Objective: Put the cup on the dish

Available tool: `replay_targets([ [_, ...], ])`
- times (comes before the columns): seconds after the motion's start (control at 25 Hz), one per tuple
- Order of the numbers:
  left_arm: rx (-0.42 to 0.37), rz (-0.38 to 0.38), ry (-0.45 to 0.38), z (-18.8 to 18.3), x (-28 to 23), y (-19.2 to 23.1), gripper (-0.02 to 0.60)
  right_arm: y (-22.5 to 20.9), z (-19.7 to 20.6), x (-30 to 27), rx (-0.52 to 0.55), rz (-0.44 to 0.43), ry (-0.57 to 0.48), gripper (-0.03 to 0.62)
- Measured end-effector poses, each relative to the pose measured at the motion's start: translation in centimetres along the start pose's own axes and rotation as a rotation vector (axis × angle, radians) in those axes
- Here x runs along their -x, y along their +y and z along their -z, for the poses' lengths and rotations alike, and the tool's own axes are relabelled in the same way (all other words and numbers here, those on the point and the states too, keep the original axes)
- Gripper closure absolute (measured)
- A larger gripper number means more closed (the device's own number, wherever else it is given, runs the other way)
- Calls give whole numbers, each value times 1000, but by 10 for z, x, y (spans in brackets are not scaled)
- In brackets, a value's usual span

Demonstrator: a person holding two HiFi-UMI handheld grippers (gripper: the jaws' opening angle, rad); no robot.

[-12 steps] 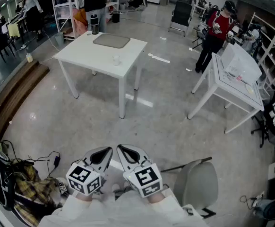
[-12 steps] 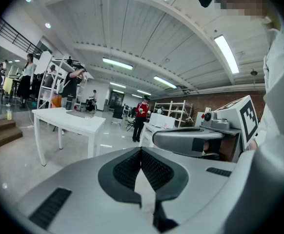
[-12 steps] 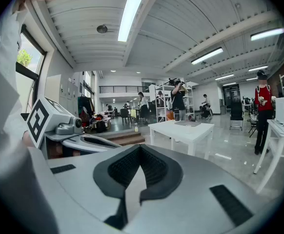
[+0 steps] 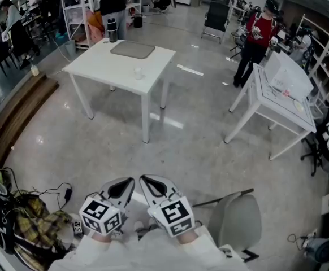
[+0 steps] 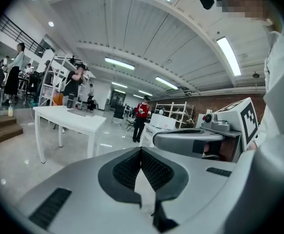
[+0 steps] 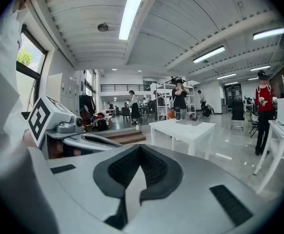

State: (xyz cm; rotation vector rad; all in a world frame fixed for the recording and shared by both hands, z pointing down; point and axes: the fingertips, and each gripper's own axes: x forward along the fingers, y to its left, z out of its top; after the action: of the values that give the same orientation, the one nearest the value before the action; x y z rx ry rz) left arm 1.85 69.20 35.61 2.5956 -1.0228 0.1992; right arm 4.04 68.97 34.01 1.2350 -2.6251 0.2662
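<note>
Left gripper (image 4: 121, 184) & right gripper (image 4: 153, 182) have closed, empty fingers. The cup (image 4: 138, 71) looks light; an approach w/o opening may knock it over.

Open lab hall: white table (image 4: 99, 66), shelving rack (image 4: 74, 10), polished floor (image 4: 187, 151).

White table (image 4: 96, 66) at upper left bears a grey dish (image 4: 133, 49) and whitish cup (image 4: 138, 71). Left gripper (image 4: 126, 183) and right gripper (image 4: 149, 180) are grey, their cubes black-and-white squares. Yellow plaid cloth (image 4: 33, 219) lower left
</note>
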Motion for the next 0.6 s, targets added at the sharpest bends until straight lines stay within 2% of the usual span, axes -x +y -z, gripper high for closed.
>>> replay_targets([
  [0.12, -2, 6, -4, -2, -1, -4, 586, -3, -3, 4, 6, 10, -25, 582],
  [0.28, 6, 22, -13, -1, -8, -10, 586, -10, -11, 12, -40, -6, -106, 580],
  [0.44, 12, 14, -12, -3, -22, -8, 586, -29, -8, 17, -13, 14, -93, 580],
  [0.6, 9, -2, -9, 0, -33, -8, 586, -53, 2, 24, -48, 35, -85, 580],
])
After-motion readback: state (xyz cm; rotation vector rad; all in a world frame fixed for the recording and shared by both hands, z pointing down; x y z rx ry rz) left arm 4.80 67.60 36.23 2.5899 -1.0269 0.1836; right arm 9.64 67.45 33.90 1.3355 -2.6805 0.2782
